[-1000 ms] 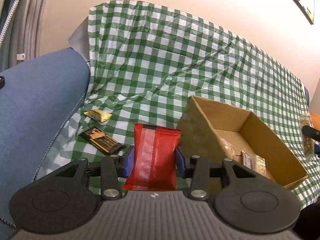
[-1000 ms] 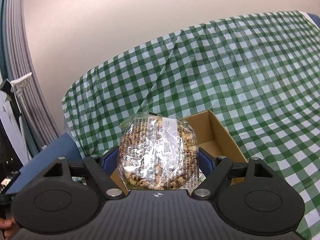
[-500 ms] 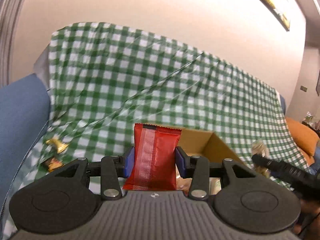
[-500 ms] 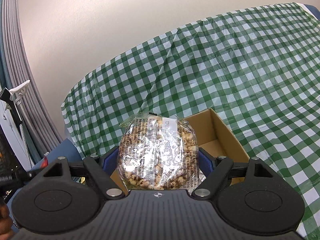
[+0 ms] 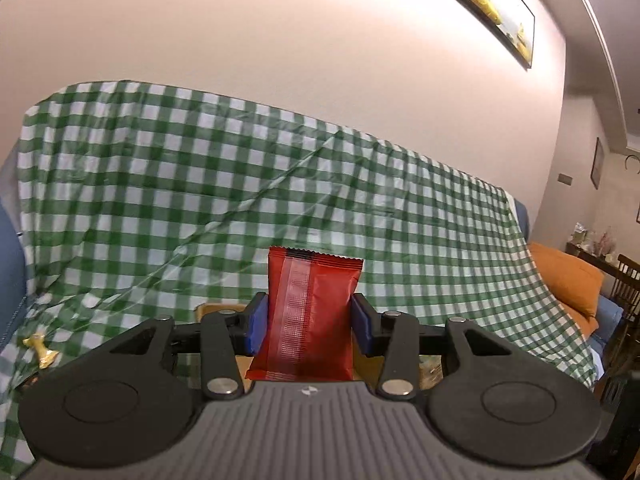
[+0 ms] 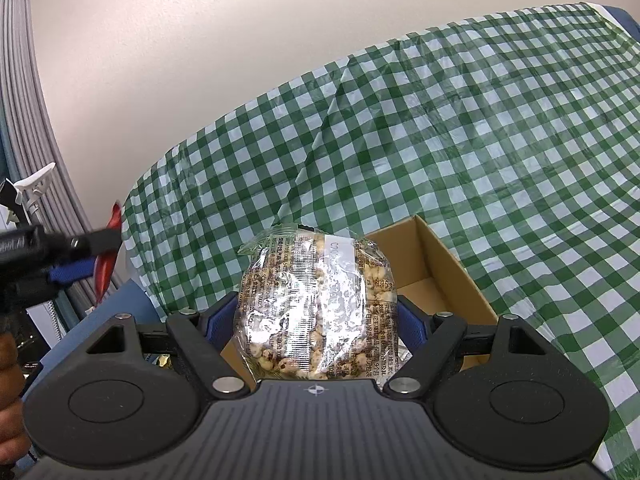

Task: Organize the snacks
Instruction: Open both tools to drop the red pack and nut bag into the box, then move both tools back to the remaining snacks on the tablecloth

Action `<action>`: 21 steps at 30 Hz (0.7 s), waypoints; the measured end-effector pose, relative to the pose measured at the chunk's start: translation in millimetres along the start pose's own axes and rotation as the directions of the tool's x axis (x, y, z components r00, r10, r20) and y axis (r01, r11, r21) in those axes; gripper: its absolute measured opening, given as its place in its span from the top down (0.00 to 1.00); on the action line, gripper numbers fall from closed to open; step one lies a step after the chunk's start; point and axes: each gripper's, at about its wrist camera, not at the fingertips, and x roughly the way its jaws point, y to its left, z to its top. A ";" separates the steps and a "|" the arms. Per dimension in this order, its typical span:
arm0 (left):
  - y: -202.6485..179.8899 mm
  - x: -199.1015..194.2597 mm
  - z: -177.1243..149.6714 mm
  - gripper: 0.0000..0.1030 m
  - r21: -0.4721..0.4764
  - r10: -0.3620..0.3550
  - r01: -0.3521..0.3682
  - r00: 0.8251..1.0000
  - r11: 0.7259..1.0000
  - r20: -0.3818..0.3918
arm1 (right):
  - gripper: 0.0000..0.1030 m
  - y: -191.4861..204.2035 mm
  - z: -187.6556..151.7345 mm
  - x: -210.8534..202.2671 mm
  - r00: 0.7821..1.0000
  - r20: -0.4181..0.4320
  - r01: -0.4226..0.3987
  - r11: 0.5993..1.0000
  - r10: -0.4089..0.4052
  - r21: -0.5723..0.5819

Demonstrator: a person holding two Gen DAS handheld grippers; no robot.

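A flat red foil snack packet (image 5: 310, 316) with crimped top edge and a pale seam strip down its middle stands upright between the blue pads of the left gripper (image 5: 308, 326). The pads sit against its two side edges, so the packet is gripped, though these jaws have just been opening slightly. Its lower end is cut off behind the gripper's black body.

In the right wrist view, a clear plastic bag of pale puffed kernels (image 6: 316, 304), printed with dark text and bearing a white label, bulges between the blue pads of the right gripper (image 6: 316, 320), which are closed on its sides. Its bottom is hidden by the gripper body.

Just beyond that bag, an open brown cardboard box (image 6: 444, 276) rests on a green-and-white checked cloth (image 6: 460, 152); the bag and gripper cover most of the box's inside, so its contents cannot be made out. In the left wrist view only slivers of the box show behind the red packet.

At the left edge of the left view, a small gold-wrapped sweet (image 5: 40, 350) lies on the cloth, near a blue cushion edge. Far right there, an orange pillow (image 5: 568, 280) is partly seen. In the right view the left gripper enters from the left with the red packet edge-on, and part of a hand (image 6: 8, 396) is cut off by the frame.
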 end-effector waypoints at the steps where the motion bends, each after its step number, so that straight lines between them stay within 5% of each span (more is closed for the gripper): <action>1: -3.4 5.2 1.2 0.45 0.004 -0.008 0.008 1.000 1.000 -0.010 | 0.21 0.1 -0.1 0.8 1.000 -0.004 0.003 1.000 -0.003 0.001; 2: -5.3 9.1 1.0 0.26 0.009 -0.013 0.013 1.000 1.000 -0.027 | 0.19 0.5 -0.6 1.7 1.000 -0.012 0.008 1.000 -0.008 0.004; 3: -7.8 14.9 0.6 0.17 0.016 -0.001 0.001 0.999 1.000 -0.050 | 0.15 0.5 -0.6 3.5 1.000 -0.021 0.018 1.000 -0.017 0.007; 10: 23.5 -19.1 -16.9 0.20 -0.035 0.044 -0.044 0.999 0.998 -0.005 | 0.11 -0.1 -0.7 1.5 0.997 -0.031 0.064 0.998 -0.064 0.019; 13: 49.8 -40.3 -40.9 0.39 -0.040 0.078 -0.080 0.996 0.996 -0.037 | 0.11 2.4 -0.9 -1.5 0.997 -0.034 0.077 0.997 -0.076 0.008; 15: 65.9 -51.4 -60.2 0.65 -0.028 0.091 -0.093 0.994 0.995 -0.064 | 0.11 5.0 -0.8 -4.0 0.996 -0.033 0.081 0.997 -0.081 0.000; 17: 82.9 -61.0 -81.4 0.78 -0.010 0.108 -0.109 0.990 0.994 -0.093 | 0.11 8.9 -0.8 -7.2 0.996 -0.032 0.078 0.997 -0.078 -0.005; 19: 100.2 -67.4 -99.8 0.85 -0.012 0.125 -0.127 0.985 0.992 -0.117 | 0.12 14.6 -0.9 -10.5 0.997 -0.032 0.069 0.998 -0.070 -0.011; 21: 119.5 -70.5 -114.2 0.86 -0.034 0.156 -0.162 0.978 0.986 -0.139 | 0.23 21.5 -1.1 -13.3 0.998 -0.033 0.058 0.998 -0.059 -0.018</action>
